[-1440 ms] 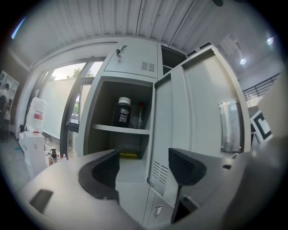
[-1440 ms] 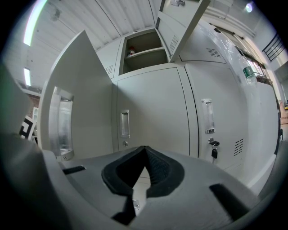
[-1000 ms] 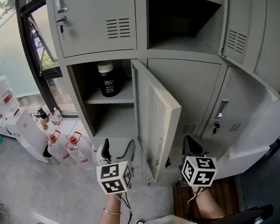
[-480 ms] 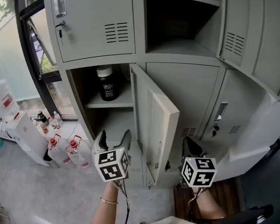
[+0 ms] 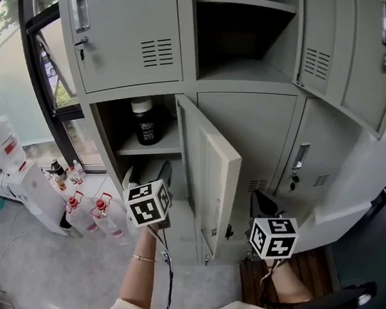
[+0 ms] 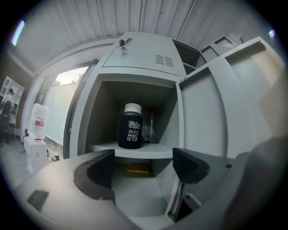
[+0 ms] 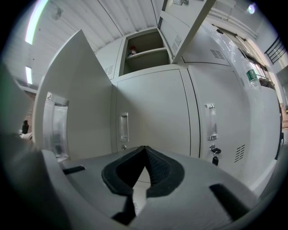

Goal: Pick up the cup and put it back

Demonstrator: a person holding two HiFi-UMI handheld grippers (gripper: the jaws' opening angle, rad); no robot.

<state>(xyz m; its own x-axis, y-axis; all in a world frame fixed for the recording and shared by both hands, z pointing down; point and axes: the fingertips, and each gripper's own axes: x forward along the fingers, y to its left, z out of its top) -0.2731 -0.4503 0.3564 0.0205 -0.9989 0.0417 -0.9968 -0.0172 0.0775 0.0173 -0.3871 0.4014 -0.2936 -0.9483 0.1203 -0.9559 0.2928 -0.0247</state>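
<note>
I have the left gripper (image 5: 144,175) raised in front of the tall grey metal locker cabinet (image 5: 259,130), level with its open lower-left compartment. In the left gripper view its two dark jaws stand wide apart with nothing between them; past them I look straight into that compartment.

The black cylindrical cup with a white lid and white lettering (image 6: 130,126) stands upright on the locker's pale inner shelf (image 5: 152,146), towards the shelf's front edge. The gripper is clear of it and has not reached the locker's opening. Just behind the cup, deeper in the locker, stands a slim clear bottle with a red cap (image 6: 151,126), and something small and yellow (image 6: 138,169) lies in the locker under the shelf. The locker's grey door (image 5: 212,176) hangs swung out at the compartment's right side.

The right gripper (image 5: 263,203) hangs low before the locker's closed lower doors, right of that open door. Its jaws are pressed together at the tips, gripping nothing.
</note>
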